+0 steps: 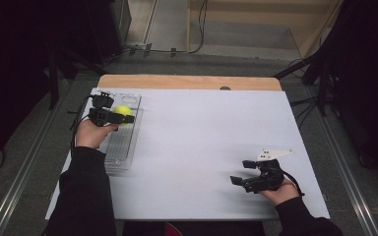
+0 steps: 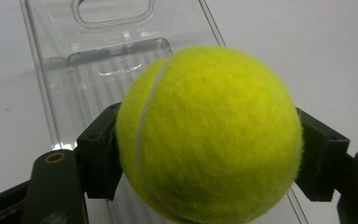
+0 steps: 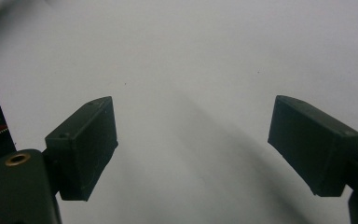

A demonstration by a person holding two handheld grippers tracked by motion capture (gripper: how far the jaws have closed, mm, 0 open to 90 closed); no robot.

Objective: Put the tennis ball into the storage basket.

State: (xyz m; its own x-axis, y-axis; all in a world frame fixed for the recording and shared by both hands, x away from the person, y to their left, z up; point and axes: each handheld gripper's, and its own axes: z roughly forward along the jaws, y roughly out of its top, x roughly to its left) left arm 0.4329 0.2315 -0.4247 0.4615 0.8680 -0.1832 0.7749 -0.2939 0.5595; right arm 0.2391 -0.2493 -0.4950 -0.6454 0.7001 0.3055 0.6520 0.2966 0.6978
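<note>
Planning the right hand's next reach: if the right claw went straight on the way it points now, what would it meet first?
Probably just the white table surface. The right claw is open, points left across the table, and nothing lies ahead of it in its own view. Depth is uncertain.

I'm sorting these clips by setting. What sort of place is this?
Probably a lab or studio set up for recording: a table with a plain white top, dark stands and cables around it, and handheld grippers, the left gripper clamping a tennis ball over a clear tray.
</note>
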